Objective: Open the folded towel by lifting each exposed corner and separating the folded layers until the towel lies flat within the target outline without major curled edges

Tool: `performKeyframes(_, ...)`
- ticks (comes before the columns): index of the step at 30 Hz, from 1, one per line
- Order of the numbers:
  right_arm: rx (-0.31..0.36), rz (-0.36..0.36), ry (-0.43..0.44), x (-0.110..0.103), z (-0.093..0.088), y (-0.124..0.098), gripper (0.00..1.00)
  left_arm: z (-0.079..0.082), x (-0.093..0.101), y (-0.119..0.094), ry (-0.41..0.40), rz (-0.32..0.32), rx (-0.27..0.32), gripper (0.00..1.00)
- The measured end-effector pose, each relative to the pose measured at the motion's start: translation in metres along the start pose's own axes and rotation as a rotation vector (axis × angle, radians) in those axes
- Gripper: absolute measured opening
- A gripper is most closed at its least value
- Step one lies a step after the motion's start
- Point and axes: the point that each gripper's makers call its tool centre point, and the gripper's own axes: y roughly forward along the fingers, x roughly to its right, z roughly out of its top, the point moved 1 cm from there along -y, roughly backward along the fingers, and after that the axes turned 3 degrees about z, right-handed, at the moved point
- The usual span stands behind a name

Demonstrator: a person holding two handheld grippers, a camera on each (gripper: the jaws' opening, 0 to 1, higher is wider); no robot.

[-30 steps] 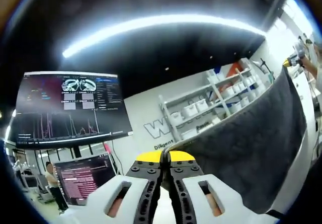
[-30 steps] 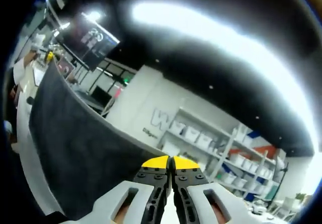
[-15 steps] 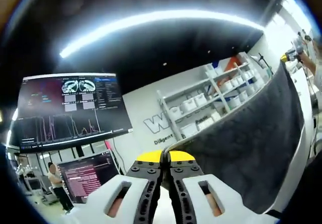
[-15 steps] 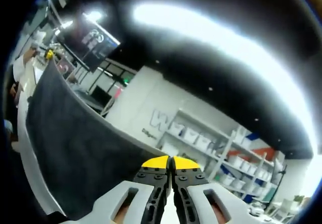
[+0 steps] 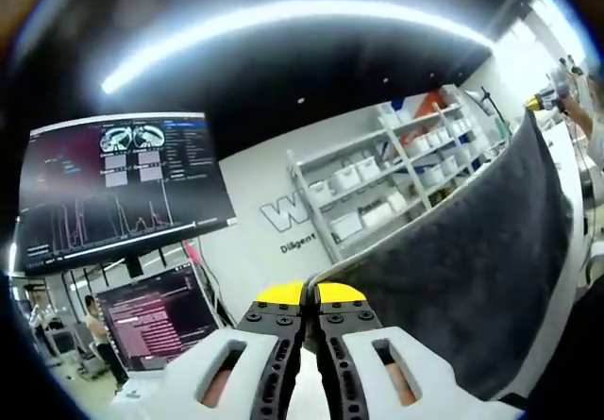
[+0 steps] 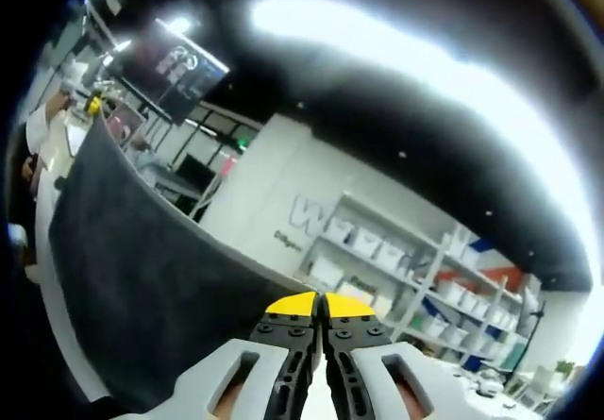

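A dark grey towel (image 5: 472,269) hangs stretched in the air between my two grippers. My left gripper (image 5: 310,293) is shut on one top corner, and the cloth runs up and right to the other gripper's yellow tip (image 5: 543,106), held by a hand. In the right gripper view the same towel (image 6: 142,288) spreads to the left of my right gripper (image 6: 319,302), which is shut on the other top corner; the far yellow tip (image 6: 92,106) holds the opposite end. The towel's lower edge is out of sight.
Both cameras point upward at a dark ceiling with a bright strip light (image 5: 283,24). White shelves with bins (image 5: 396,175) line the back wall. A large screen (image 5: 113,189) and a monitor (image 5: 156,316) stand at left, with a person (image 5: 94,330) beside them.
Both views have tilted slightly, so the shelves and screens shifted in the picture. The towel stays stretched between the two shut grippers.
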Motion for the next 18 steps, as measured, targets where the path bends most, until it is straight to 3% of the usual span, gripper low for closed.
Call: performKeyframes(18,-0.054,0.026,0.026,-0.014,-0.032,0.024,0.00,-0.029,0.016,0.027,0.002,-0.039,-0.065,0.02)
